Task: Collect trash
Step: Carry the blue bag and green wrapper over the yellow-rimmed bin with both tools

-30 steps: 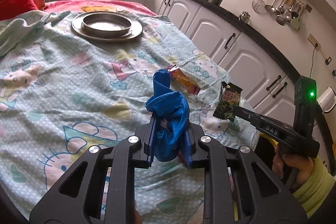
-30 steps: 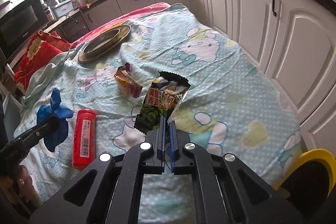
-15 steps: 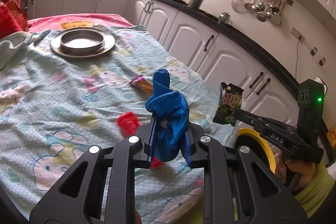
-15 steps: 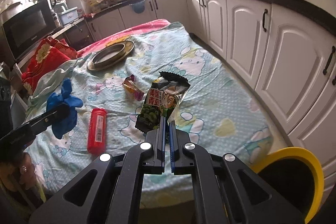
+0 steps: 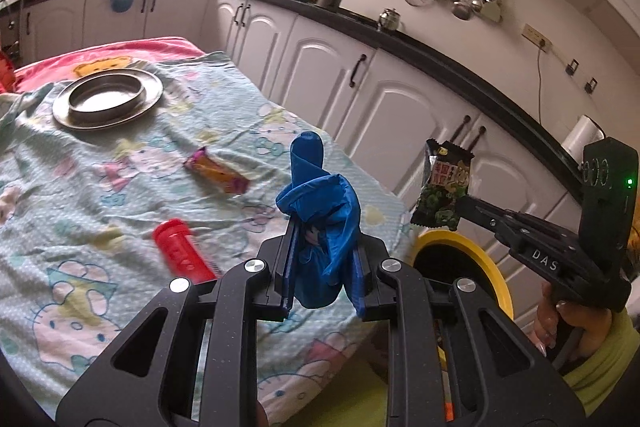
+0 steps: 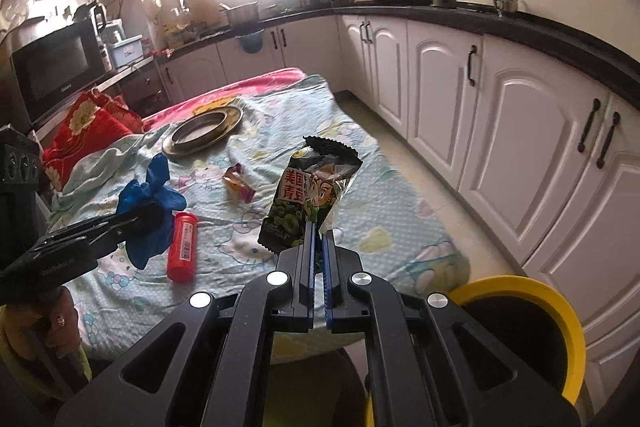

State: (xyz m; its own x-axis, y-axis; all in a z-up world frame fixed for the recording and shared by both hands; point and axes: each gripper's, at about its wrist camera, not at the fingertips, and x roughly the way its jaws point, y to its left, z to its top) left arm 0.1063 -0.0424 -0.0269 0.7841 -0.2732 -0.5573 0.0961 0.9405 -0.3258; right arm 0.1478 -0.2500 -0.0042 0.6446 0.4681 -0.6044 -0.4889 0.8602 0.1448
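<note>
My left gripper (image 5: 322,263) is shut on a crumpled blue glove (image 5: 320,203), held above the table's near edge; the glove also shows in the right wrist view (image 6: 150,195). My right gripper (image 6: 318,247) is shut on a green snack packet (image 6: 310,195), which hangs in the air near the table's corner, also in the left wrist view (image 5: 444,187). A yellow-rimmed bin (image 6: 560,311) stands on the floor by the table's corner, below and right of both grippers (image 5: 484,267). A red tube (image 5: 180,251) and an orange wrapper (image 5: 218,175) lie on the cloth.
The table carries a pale blue cartoon-print cloth (image 5: 80,211). A metal plate with a bowl (image 5: 106,101) sits at its far end. White cabinets (image 6: 520,155) under a black counter run along the right. A red cushion (image 6: 86,123) lies at the far left.
Both grippers have pulled back and up from the table with their loads. The yellow bin has come into view beside the table's corner.
</note>
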